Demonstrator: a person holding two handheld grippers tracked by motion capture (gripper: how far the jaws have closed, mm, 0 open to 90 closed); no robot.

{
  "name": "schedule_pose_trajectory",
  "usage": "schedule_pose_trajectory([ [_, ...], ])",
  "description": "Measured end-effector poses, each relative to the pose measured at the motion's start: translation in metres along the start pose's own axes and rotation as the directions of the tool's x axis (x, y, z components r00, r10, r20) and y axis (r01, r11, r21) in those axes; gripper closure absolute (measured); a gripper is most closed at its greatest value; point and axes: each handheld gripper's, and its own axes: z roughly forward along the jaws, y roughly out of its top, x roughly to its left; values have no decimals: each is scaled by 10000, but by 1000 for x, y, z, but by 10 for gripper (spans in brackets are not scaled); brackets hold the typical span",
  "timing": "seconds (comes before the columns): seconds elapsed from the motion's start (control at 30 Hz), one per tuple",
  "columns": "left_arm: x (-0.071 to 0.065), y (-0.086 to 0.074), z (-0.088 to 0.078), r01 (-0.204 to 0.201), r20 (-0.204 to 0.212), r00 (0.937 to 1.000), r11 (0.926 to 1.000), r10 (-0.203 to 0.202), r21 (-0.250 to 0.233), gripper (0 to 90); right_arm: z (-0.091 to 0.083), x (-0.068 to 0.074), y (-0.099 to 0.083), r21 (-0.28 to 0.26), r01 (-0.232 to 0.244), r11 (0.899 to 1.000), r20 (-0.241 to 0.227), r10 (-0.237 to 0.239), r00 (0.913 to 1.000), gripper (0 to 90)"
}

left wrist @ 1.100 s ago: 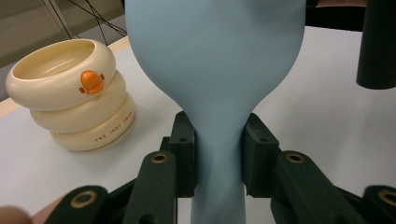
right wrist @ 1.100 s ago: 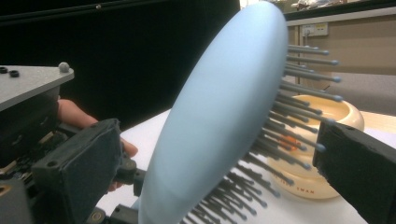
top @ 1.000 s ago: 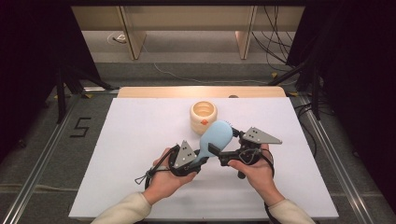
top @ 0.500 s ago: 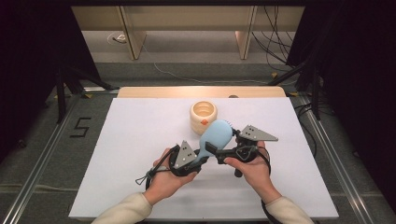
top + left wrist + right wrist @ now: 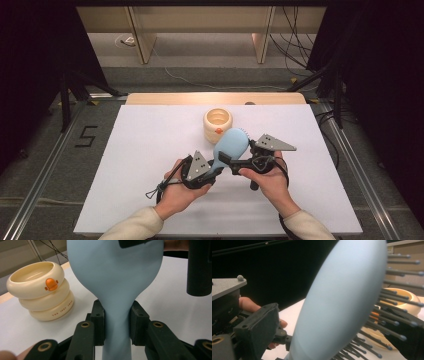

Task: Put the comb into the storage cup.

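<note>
A light blue hairbrush (image 5: 233, 144) is held above the white table (image 5: 145, 150). My left gripper (image 5: 216, 168) is shut on its handle; in the left gripper view the pads (image 5: 99, 322) press both sides of the brush's neck (image 5: 116, 315). My right gripper (image 5: 236, 153) reaches in from the right with the brush head (image 5: 342, 302) between its jaws. These jaws have just been closing. The left pad (image 5: 262, 327) stands clear of the smooth back, and the other jaw sits beyond the dark bristles (image 5: 392, 305).
A cream ringed pot (image 5: 217, 124) with an orange duck mark (image 5: 51, 284) stands just behind the brush, near the table's wooden back edge (image 5: 215, 98). The right gripper's black handle (image 5: 200, 267) hangs at the right of the left gripper view.
Both hands keep their place. The right gripper's jaws look slightly narrower around the brush head.
</note>
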Motion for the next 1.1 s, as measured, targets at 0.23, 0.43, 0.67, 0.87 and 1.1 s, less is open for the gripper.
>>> schedule_pose_trajectory([
  [0.23,-1,0,1,18,-23,10000,10000,-18,-59,693,0,-1,1,-78,-114,9999,16,114,9999,167],
  [0.43,-1,-1,1,1,-40,10000,10000,-1,-75,693,1,0,1,-141,-215,9997,32,215,9998,285],
  [0.67,-1,0,0,-5,-81,10000,9999,4,-147,693,0,0,2,-294,-325,9990,-58,323,9995,395],
  [0.87,-1,-1,1,-18,-162,9999,9996,14,-265,692,1,2,4,-325,-507,9982,-395,494,9980,462],
  [1.1,-1,-2,1,-37,-213,9998,9994,29,-355,691,1,8,7,-124,-253,9996,-581,246,9980,496],
])
